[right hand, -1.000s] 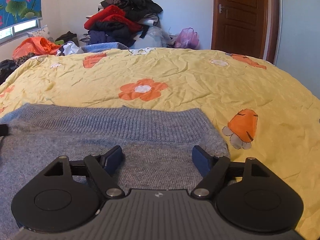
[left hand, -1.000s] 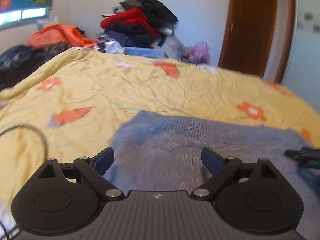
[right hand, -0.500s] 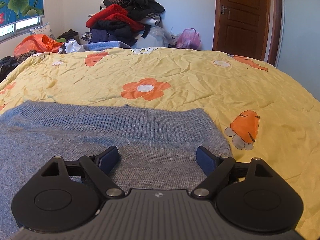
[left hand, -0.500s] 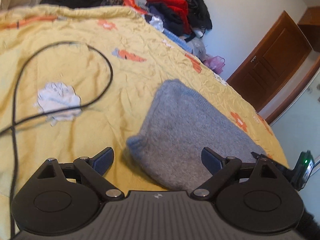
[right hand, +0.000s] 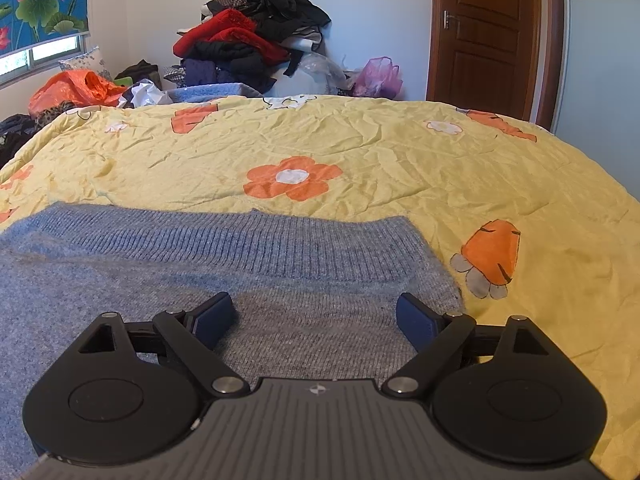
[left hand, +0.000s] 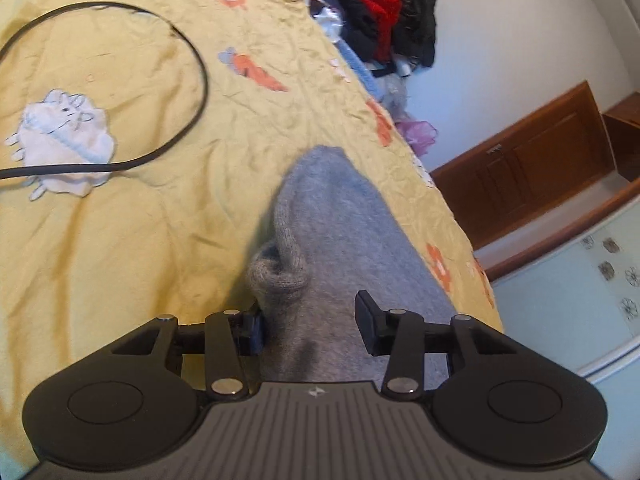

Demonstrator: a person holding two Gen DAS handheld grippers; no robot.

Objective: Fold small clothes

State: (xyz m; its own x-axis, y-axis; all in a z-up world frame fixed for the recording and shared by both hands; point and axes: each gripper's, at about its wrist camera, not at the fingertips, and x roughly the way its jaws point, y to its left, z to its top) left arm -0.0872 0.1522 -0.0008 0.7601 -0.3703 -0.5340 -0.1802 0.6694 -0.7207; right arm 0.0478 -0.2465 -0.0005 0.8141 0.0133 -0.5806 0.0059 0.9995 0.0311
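Observation:
A grey-blue knitted sweater lies flat on the yellow flowered bedspread. In the left wrist view the sweater runs away from me, with a rolled cuff or corner bunched just ahead of the left finger. My left gripper is partly open, its jaws either side of the sweater's edge, and the view is tilted. My right gripper is wide open, low over the sweater near its ribbed hem.
A black cable loops over the bedspread to the left of the sweater. A pile of red and black clothes sits beyond the bed's far edge. A brown door stands at the far right.
My left gripper has rolled further, moved up to the sweater's near edge, and its jaws have narrowed around it. My right gripper has barely moved and stays open.

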